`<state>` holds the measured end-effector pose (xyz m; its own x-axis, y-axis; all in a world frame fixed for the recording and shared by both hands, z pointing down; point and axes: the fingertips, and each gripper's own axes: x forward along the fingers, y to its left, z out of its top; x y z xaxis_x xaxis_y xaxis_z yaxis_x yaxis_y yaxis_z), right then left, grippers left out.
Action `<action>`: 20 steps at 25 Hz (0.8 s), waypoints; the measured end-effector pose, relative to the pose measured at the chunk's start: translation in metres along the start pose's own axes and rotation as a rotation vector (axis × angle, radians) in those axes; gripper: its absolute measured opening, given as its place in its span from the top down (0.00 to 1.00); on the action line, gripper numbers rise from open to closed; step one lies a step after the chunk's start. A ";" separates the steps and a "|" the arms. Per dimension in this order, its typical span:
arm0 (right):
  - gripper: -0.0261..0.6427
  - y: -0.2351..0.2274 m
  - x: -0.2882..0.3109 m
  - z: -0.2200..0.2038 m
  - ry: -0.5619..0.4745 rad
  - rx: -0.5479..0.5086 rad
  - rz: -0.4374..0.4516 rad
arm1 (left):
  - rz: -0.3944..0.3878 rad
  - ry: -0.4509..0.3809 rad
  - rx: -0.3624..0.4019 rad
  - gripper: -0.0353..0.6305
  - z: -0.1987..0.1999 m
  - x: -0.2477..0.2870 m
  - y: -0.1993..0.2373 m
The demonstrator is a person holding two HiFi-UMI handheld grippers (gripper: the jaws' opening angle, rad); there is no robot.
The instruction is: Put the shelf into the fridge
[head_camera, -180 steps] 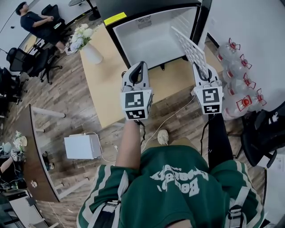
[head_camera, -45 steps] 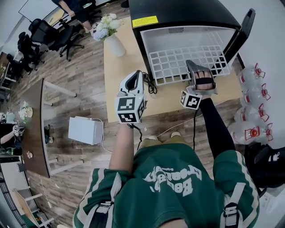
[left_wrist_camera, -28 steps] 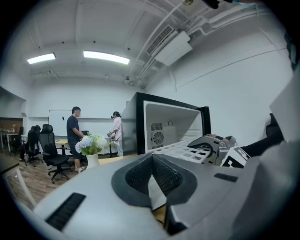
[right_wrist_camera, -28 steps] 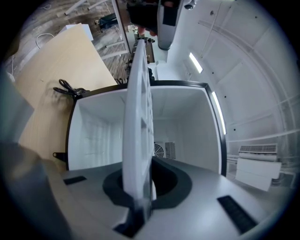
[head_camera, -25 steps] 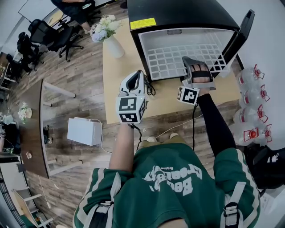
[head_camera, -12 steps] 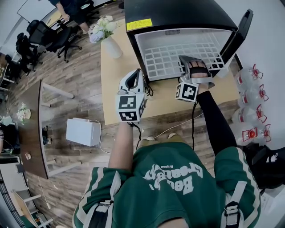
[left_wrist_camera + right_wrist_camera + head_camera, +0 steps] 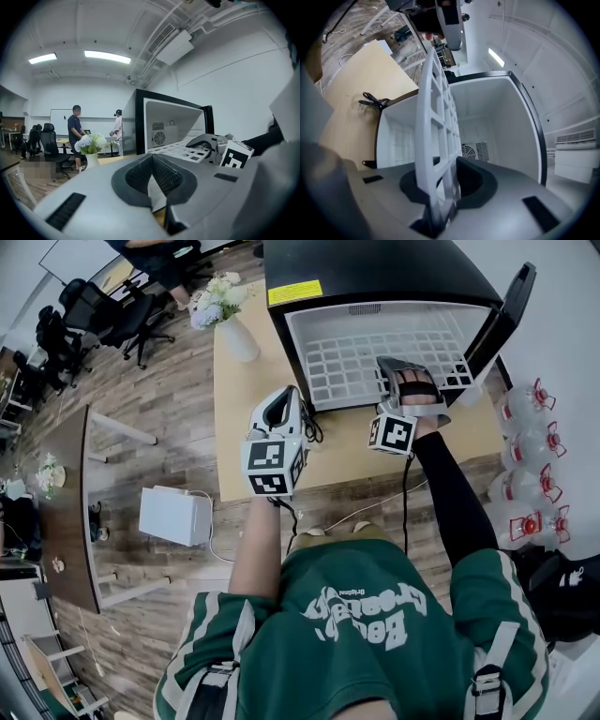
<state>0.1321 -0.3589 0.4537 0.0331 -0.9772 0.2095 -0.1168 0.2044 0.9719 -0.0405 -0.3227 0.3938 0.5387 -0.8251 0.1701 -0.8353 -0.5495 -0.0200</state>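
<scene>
The white grid shelf (image 7: 375, 357) lies flat inside the open black fridge (image 7: 375, 277), whose door (image 7: 506, 306) hangs open at the right. My right gripper (image 7: 405, 367) is at the shelf's front right edge. In the right gripper view the shelf (image 7: 436, 122) runs edge-on between the jaws of that gripper (image 7: 443, 201); a dark gap shows beside it, so the pads look slack. My left gripper (image 7: 281, 404) hovers over the table left of the fridge, shut and empty, its pads (image 7: 152, 161) meeting in its own view.
The fridge stands on a light wooden table (image 7: 244, 418) with a white vase of flowers (image 7: 225, 315) at the far left. A white box (image 7: 173, 515) sits on the floor at the left. Water bottles (image 7: 534, 465) line the right wall. People and office chairs are beyond.
The shelf, earlier held upright outside the fridge, now lies flat inside it. Over the last second the right gripper slid slightly toward the fridge. The left gripper barely moved.
</scene>
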 end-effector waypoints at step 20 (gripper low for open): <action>0.83 -0.003 0.012 0.001 -0.011 0.007 0.011 | 0.017 0.004 0.001 0.95 -0.002 -0.002 -0.003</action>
<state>0.1319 -0.3715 0.4531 0.0206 -0.9756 0.2184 -0.1241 0.2143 0.9689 -0.0397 -0.3189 0.3957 0.5237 -0.8340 0.1736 -0.8444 -0.5352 -0.0242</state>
